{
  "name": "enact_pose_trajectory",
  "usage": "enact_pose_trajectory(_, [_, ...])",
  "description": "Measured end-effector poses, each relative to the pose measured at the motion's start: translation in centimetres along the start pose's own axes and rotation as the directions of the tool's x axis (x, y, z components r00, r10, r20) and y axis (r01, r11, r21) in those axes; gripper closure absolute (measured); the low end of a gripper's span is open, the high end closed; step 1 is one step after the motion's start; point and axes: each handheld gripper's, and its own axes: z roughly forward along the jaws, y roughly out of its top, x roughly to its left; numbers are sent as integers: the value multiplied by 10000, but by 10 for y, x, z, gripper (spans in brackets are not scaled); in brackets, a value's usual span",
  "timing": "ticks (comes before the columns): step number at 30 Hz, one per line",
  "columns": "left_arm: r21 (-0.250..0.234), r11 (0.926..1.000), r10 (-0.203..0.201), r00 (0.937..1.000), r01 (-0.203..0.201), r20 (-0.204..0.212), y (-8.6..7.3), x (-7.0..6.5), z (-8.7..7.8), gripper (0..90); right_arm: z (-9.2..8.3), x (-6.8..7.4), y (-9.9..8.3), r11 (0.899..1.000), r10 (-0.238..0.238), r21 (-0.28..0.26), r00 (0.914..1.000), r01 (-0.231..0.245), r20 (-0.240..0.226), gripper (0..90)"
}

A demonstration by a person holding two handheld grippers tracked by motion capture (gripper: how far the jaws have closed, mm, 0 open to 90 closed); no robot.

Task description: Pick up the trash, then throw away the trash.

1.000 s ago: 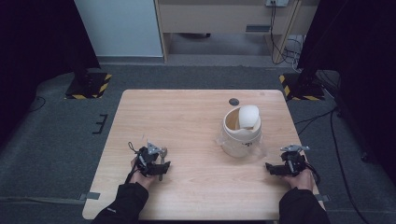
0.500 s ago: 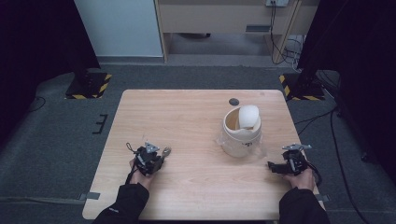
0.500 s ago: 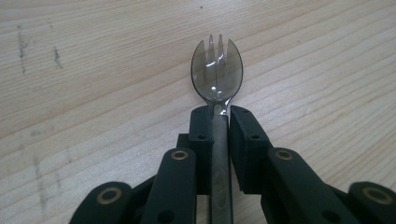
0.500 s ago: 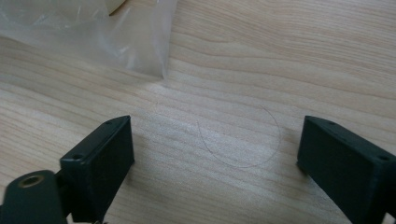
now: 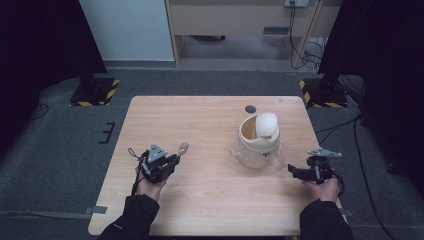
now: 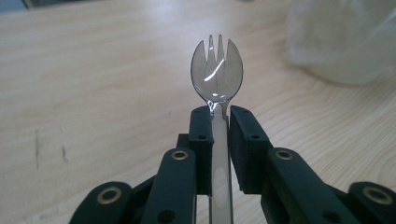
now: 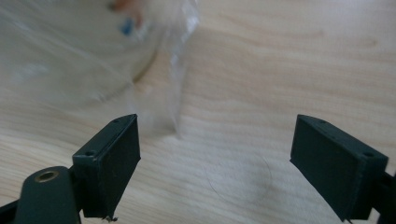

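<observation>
Left tool (image 5: 174, 160): in the lower left of the high view, held by the person's left hand (image 5: 150, 182) above the counter; a grey three-cornered plate sits on its top and a cable trails from it.
Left tool state: the jaws are nearly together and clamp the handle of a clear plastic spork (image 6: 216, 77); in the left gripper view the handle runs down between the two black jaws.
Spork: its head with short tines stands out beyond the jaw tips, in the upper centre of the left gripper view; in the high view it shows as a small pale shape just right of the left tool.
Right tool (image 5: 292, 170): in the lower right of the high view, held by the right hand (image 5: 320, 187), pointing toward the left of the frame.
Right tool state: wide apart, with nothing between the jaws; in the right gripper view bare wood shows between them.
Container (image 5: 258, 140): a pale round tub with a white rounded piece at its rim, right of centre in the high view, wrapped in or resting on clear plastic film (image 7: 159, 93).
Film: its edge lies near the right tool's left jaw in the right gripper view; contact I cannot tell.
Counter (image 5: 200, 125): light wood; a small dark round thing (image 5: 250, 108) lies near its far edge.
</observation>
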Motion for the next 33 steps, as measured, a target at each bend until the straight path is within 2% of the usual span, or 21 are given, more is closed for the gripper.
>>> enact_pose_trajectory(1, [-367,9993,-39,10000,41,47,4,0,-6,785,-4,3,4,9995,-156,-288,9999,155,-19,175])
enact_pose_trajectory(3, [-525,9986,-86,9999,90,69,6,1,-9,785,-7,5,6,9991,-189,-383,9998,188,-29,176])
enact_pose_trajectory(6, [-979,9949,-214,9997,226,129,11,3,-18,786,-14,10,13,9957,-242,-894,9996,225,-172,177])
enact_pose_trajectory(7, [-1322,9908,-292,9995,306,126,15,5,-24,785,-19,13,17,9918,-299,-1251,9994,273,-183,177])
enact_pose_trajectory(8, [-1322,9908,-292,9995,306,126,15,5,-24,785,-19,13,17,9918,-299,-1251,9994,273,-183,177])
enact_pose_trajectory(11, [-1793,9830,-374,9992,397,162,21,5,-35,785,-27,15,23,9851,-311,-1697,9994,284,-134,179])
enact_pose_trajectory(12, [-2078,9772,-395,9990,431,216,25,4,-40,785,-32,16,26,9811,-301,-1914,9995,275,-106,178])
enact_pose_trajectory(15, [-2348,9711,-371,9989,426,280,30,2,-46,785,-38,17,29,9772,-279,-2110,9995,241,-152,176])
enact_pose_trajectory(18, [-2691,9626,-233,9991,317,341,37,-3,-52,785,-48,19,34,9670,-314,-2535,9994,265,-154,175])
enact_pose_trajectory(20, [-2920,9559,-168,9984,320,544,42,-8,-55,785,-53,21,38,9575,-262,-2880,9994,184,-233,175])
enact_pose_trajectory(21, [-3050,9522,15,9980,181,639,45,-13,-57,785,-58,22,42,9512,-276,-3079,9993,188,-243,174])
enact_pose_trajectory(22, [-3050,9522,15,9980,181,639,45,-13,-57,785,-58,22,42,9512,-276,-3079,9993,188,-243,174])
enact_pose_trajectory(24, [-3183,9479,126,9970,124,764,48,-18,-59,785,-63,23,46,9446,-249,-3280,9992,128,-326,174])
enact_pose_trajectory(25, [-3276,9448,286,9959,10,854,50,-23,-62,785,-69,26,50,9373,-233,-3485,9987,61,-452,176])
enact_pose_trajectory(26, [-3276,9448,286,9959,10,854,50,-23,-62,785,-69,26,50,9373,-233,-3485,9987,61,-452,176])
enact_pose_trajectory(27, [-3352,9421,348,9954,-29,892,51,-25,-63,785,-72,28,52,9325,-239,-3611,9982,27,-544,180])
enact_pose_trajectory(28, [-3456,9383,501,9944,-150,931,54,-30,-65,785,-77,33,56,9237,-341,-3830,9969,44,-709,185])
enact_pose_trajectory(30, [-3504,9363,577,9940,-216,929,55,-33,-66,785,-80,36,59,9192,-382,-3937,9960,32,-809,189])
enact_pose_trajectory(31, [-3562,9339,681,9933,-306,934,57,-36,-67,785,-84,44,64,9102,-614,-4137,9935,163,-959,200])
enact_pose_trajectory(32, [-3575,9328,819,9926,-445,902,59,-39,-68,785,-84,44,64,9102,-614,-4137,9935,163,-959,200])
enact_pose_trajectory(33, [-3631,9302,924,9918,-542,886,61,-42,-68,785,-89,53,70,9035,-899,-4268,9907,380,-1022,204])
